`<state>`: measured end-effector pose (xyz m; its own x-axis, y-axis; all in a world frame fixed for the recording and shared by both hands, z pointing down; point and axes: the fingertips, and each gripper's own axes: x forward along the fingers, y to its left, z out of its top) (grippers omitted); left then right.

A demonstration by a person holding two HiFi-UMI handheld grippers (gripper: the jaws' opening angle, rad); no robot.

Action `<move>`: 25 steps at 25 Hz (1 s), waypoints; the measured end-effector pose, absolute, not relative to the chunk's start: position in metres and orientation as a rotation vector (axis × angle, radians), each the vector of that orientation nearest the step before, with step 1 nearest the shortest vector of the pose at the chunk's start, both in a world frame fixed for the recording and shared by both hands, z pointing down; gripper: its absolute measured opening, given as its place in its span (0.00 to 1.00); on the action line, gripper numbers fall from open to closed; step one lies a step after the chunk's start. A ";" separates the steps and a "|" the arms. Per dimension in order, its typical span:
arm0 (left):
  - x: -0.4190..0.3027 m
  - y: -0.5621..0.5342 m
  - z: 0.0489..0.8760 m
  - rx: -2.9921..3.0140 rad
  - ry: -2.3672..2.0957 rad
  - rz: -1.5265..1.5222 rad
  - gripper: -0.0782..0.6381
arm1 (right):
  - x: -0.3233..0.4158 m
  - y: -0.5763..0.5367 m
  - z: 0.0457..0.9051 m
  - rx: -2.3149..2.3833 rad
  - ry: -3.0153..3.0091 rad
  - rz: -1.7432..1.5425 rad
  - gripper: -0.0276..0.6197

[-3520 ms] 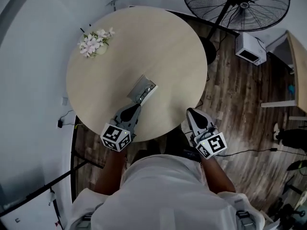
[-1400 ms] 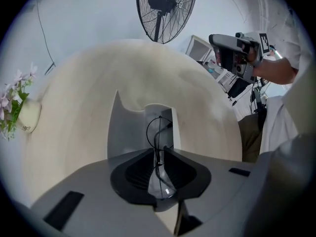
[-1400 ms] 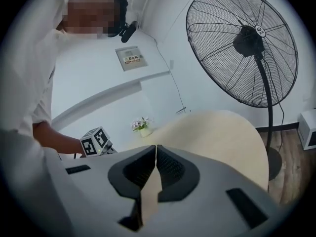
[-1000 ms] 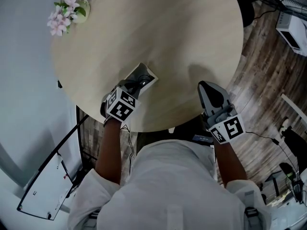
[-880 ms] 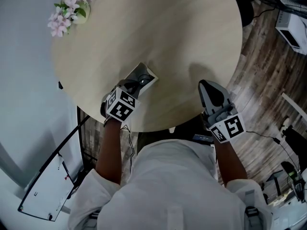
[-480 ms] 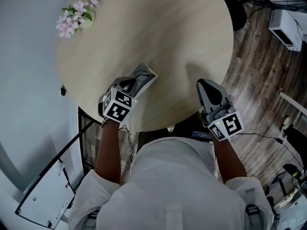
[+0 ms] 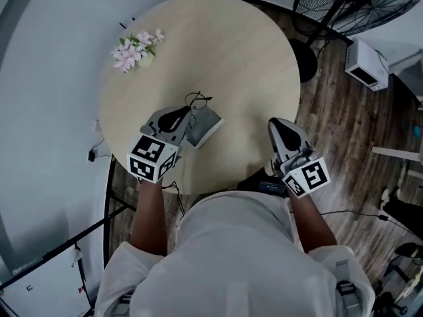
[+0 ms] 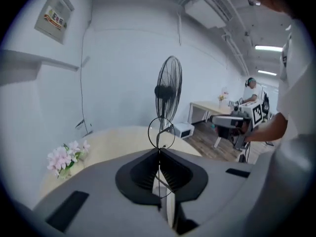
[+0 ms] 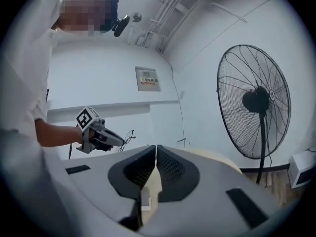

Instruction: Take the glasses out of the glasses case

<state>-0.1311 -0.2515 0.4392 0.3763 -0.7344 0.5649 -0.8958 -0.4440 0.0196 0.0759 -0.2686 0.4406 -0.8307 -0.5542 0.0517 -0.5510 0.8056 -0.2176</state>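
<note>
The glasses case (image 7: 204, 125) lies open on the round wooden table (image 7: 231, 51), showing its grey inside. My left gripper (image 7: 184, 113) hangs just left of and above the case, shut on the thin wire-framed glasses (image 7: 197, 99), which are lifted clear of it. In the left gripper view the jaws of my left gripper (image 8: 159, 151) are closed on the frame, and one round lens rim (image 8: 161, 132) sticks up beyond them. My right gripper (image 7: 277, 123) hovers over the table's near right edge, shut with nothing in it. The right gripper view shows its closed tips (image 9: 156, 147) and the left gripper (image 9: 96, 135) to the left.
A small bunch of pink flowers (image 7: 135, 49) stands at the table's far left. A large standing fan (image 7: 350, 5) and a small white box-like appliance (image 7: 367, 65) are on the wooden floor at the right. A desk and a seated person (image 8: 249, 95) are in the far background.
My left gripper has risen from inside the case with the glasses in its jaws, so they now hang above the case. The right gripper has barely moved. The head camera has shifted.
</note>
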 end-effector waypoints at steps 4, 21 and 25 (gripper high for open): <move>-0.131 -0.243 0.366 2.499 -1.456 0.376 0.14 | 0.064 -0.260 0.396 -0.915 2.947 -0.171 0.08; -0.191 -0.080 0.223 2.802 -1.379 -0.379 0.14 | 0.052 -0.139 0.288 -1.065 2.792 0.092 0.08; -0.195 -0.051 0.223 2.814 -1.280 -0.477 0.14 | 0.055 -0.102 0.286 -1.115 2.792 0.093 0.08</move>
